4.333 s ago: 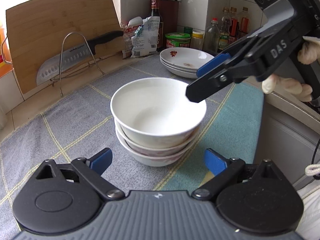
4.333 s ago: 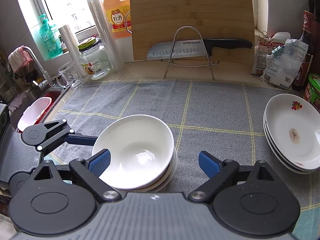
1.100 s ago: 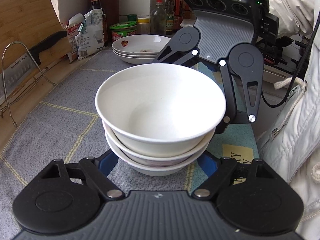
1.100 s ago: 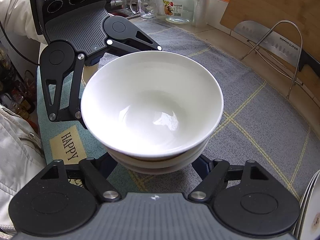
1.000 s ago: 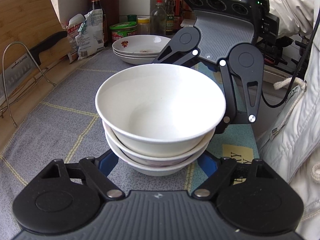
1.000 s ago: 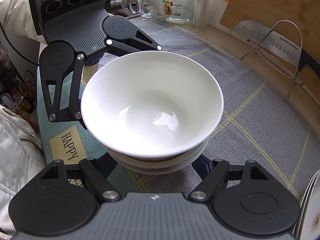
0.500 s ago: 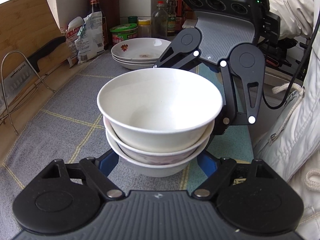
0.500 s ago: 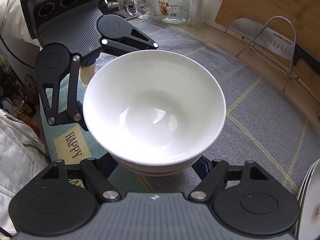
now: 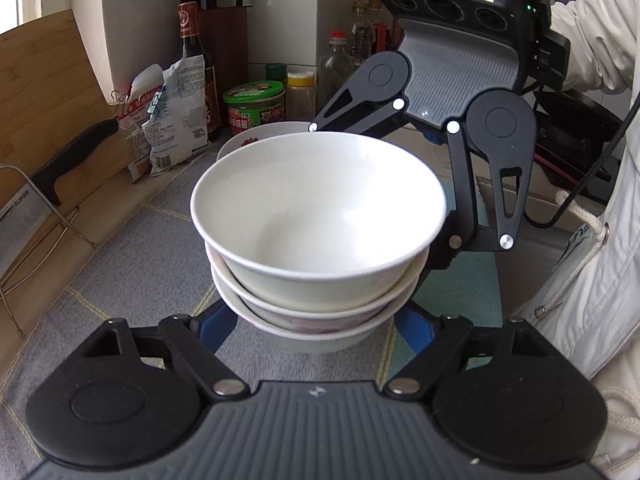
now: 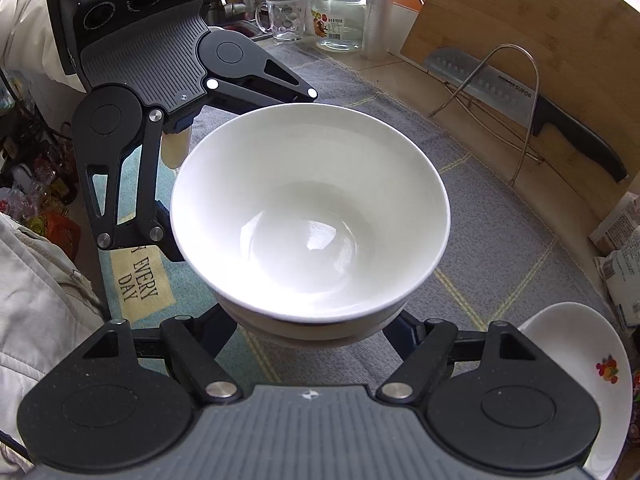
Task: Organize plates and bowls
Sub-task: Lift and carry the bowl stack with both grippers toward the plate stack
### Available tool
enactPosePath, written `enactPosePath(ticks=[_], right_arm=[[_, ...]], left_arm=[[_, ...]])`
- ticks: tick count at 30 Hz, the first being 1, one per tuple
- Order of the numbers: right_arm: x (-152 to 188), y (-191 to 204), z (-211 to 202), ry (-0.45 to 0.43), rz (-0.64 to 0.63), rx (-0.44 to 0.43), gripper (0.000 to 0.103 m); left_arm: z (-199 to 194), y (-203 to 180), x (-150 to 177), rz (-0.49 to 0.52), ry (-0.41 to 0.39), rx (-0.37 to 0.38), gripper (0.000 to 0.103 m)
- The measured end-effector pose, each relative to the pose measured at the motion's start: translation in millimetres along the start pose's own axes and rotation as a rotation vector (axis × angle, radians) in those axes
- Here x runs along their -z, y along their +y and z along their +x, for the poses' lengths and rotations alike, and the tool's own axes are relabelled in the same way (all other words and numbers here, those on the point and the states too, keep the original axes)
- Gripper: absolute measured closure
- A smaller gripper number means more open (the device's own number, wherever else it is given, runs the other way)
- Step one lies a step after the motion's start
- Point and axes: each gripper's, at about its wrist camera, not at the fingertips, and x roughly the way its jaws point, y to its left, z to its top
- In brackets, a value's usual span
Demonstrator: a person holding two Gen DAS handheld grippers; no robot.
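A stack of three white bowls (image 9: pixel 316 232) is held between both grippers, above the grey checked mat (image 9: pixel 132 272). My left gripper (image 9: pixel 316 330) grips the bottom bowl from one side, blue pads pressed on it. My right gripper (image 10: pixel 310 332) grips the stack (image 10: pixel 312 220) from the opposite side. Each gripper's body faces the other across the bowls. A stack of white plates with a fruit print (image 10: pixel 576 368) lies at the right; only its rim (image 9: pixel 256 136) shows behind the bowls in the left wrist view.
A wooden cutting board (image 10: pixel 532 40) leans at the back with a cleaver (image 10: pixel 520 96) on a wire rack. Bottles, a green tin (image 9: pixel 254 106) and snack bags (image 9: pixel 168 120) line the back. A glass jar (image 10: pixel 340 12) and mug (image 10: pixel 282 18) stand near the sink.
Both grippers closed in on the bowl stack from opposite sides, then lifted it off the mat and carried it toward the plates.
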Motion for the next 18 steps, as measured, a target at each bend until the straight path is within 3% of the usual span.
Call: enactPosePath(ticks=[8,18], right_arm=[[27.6,-39.5,-36.0,-0.01,-0.002,0.049,0.02],[61.5,-81.2,-58.6,-0.019,0.019,0.103,0.02]], left_arm=[[38.9,-3.0,-47.1,0.045,-0.021,0.003,0.018],[83.9,1.1,-83.5,0.085,-0.019,0.02,0.018]])
